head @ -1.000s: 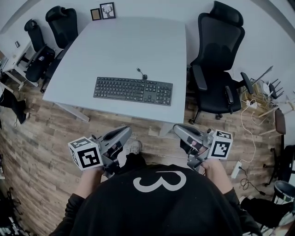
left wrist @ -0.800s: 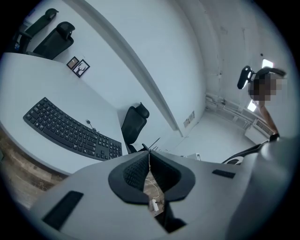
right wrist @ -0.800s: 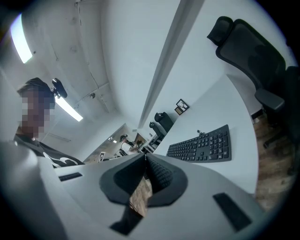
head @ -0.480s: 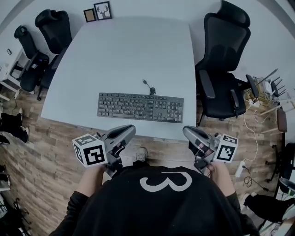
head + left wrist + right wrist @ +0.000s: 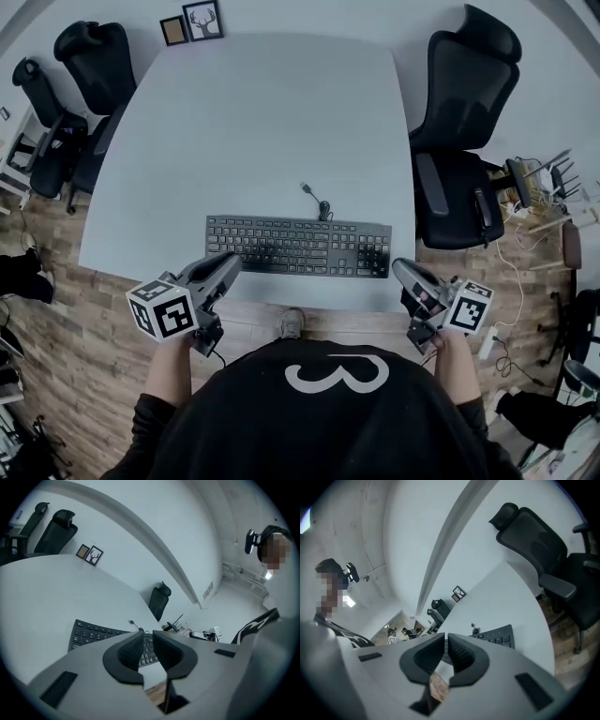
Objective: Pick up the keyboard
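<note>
A black keyboard (image 5: pixel 298 247) lies flat near the front edge of the pale grey table (image 5: pixel 272 112), its cable (image 5: pixel 319 202) curling off the back. My left gripper (image 5: pixel 230 262) hovers at the table's front edge just short of the keyboard's left end; its jaws are opening, a narrow gap shows and nothing is between them. My right gripper (image 5: pixel 401 269) is shut and empty, just off the keyboard's right front corner. In the left gripper view the keyboard (image 5: pixel 91 633) lies beyond the gripper (image 5: pixel 147 641). In the right gripper view the keyboard (image 5: pixel 499 636) shows right of the gripper (image 5: pixel 446 645).
A black office chair (image 5: pixel 464 159) stands at the table's right side, and two more chairs (image 5: pixel 80 75) at the far left. Two small picture frames (image 5: pixel 192 23) lean against the wall at the table's back edge. Cables and a power strip (image 5: pixel 487 342) lie on the wooden floor.
Both grippers have come forward from over the floor to the table's front edge, close to the keyboard's ends. The left jaws have parted a little; the right stayed shut.
</note>
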